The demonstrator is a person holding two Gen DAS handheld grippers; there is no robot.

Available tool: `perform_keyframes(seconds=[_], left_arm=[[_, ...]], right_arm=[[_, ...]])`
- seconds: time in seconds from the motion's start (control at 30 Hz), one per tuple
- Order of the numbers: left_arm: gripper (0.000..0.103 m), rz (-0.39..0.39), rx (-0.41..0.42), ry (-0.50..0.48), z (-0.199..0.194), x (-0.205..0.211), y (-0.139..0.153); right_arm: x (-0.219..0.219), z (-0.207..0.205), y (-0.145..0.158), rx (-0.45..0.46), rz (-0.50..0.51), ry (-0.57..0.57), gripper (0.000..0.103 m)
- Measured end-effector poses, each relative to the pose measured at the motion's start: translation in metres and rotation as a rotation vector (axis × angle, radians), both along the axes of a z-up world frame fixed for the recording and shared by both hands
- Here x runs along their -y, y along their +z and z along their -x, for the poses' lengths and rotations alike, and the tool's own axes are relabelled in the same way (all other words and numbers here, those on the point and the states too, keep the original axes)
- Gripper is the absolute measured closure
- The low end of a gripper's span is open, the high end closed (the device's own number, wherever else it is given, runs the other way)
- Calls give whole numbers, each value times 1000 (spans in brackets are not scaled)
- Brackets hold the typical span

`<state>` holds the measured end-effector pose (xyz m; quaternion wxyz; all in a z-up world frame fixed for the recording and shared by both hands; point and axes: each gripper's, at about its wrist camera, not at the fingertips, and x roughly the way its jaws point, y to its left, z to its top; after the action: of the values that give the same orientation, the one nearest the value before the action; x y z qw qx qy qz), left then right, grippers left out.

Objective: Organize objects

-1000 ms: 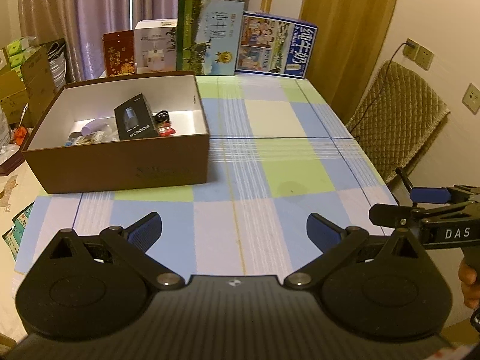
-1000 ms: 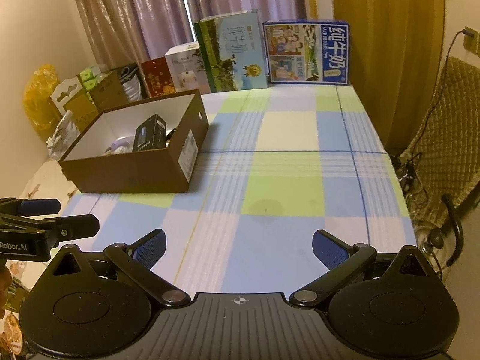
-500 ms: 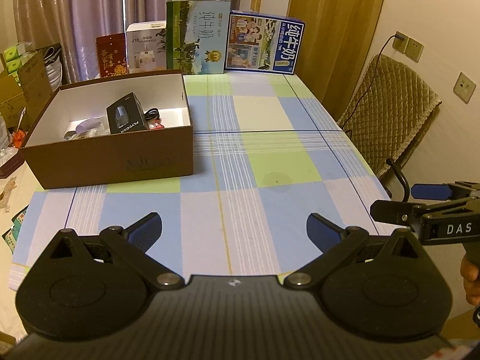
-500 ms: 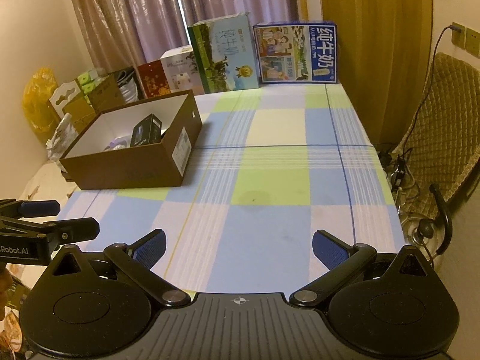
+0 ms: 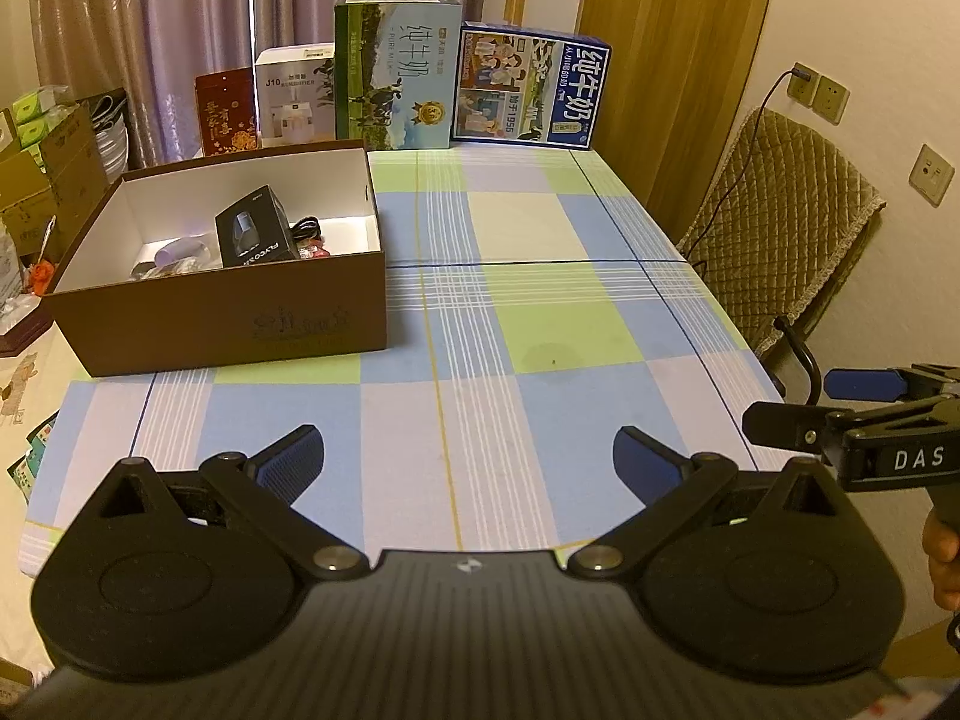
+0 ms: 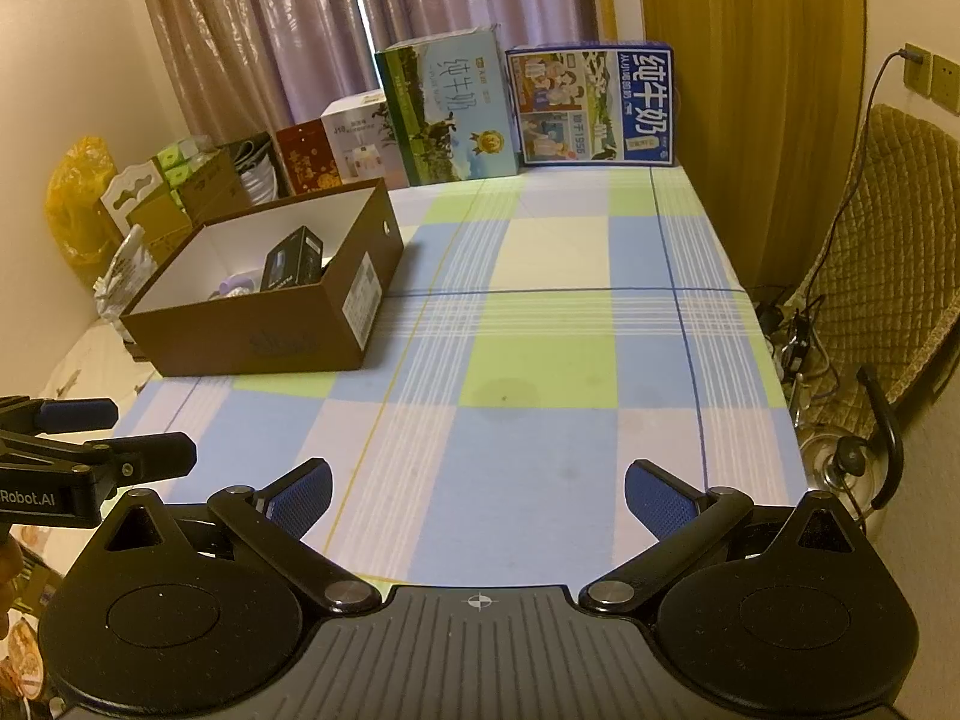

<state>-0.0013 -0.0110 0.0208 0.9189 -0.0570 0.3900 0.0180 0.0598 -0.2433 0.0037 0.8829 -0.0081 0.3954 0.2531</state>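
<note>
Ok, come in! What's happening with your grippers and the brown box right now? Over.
Left gripper open, empty. Right gripper open, empty. Brown box on the table's left side, black carton and small items inside. Checked tablecloth between grippers and box bare.

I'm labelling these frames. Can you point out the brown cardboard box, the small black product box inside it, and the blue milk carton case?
brown cardboard box [image 5: 240, 324]: left wrist view, front outer wall.
small black product box [image 5: 255, 234]: left wrist view, printed front face.
blue milk carton case [image 6: 591, 105]: right wrist view, printed front panel.

Left gripper [image 5: 468, 462] and right gripper [image 6: 477, 495]: jaws spread wide, empty, side by side above the table's [image 5: 540, 324] near edge.
</note>
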Motion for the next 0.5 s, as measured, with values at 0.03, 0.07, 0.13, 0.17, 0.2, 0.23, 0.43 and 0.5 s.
perform_keyframes(seconds=[0.03, 0.07, 0.13, 0.17, 0.2, 0.23, 0.43, 0.5], left_arm=[[1, 0, 0, 1, 0, 0, 0], [1, -1, 0, 1, 0, 0, 0], [1, -2, 1, 2, -1, 1, 1], [1, -2, 1, 2, -1, 1, 1], [1, -3, 1, 3, -2, 1, 2], [1, -2, 0, 4, -2, 1, 1], [1, -9, 5, 5, -5, 2, 1], [2, -8, 4, 8, -6, 2, 0]], right_arm=[[0, 0, 0, 0, -1, 0, 2], [0, 0, 0, 0, -2, 1, 2], [0, 0, 0, 0, -1, 1, 2], [0, 0, 0, -1, -2, 2, 2], [0, 0, 0, -2, -1, 1, 2], [0, -1, 0, -2, 0, 1, 2], [0, -3, 0, -6, 0, 4, 2], [0, -6, -1, -8, 0, 5, 2]])
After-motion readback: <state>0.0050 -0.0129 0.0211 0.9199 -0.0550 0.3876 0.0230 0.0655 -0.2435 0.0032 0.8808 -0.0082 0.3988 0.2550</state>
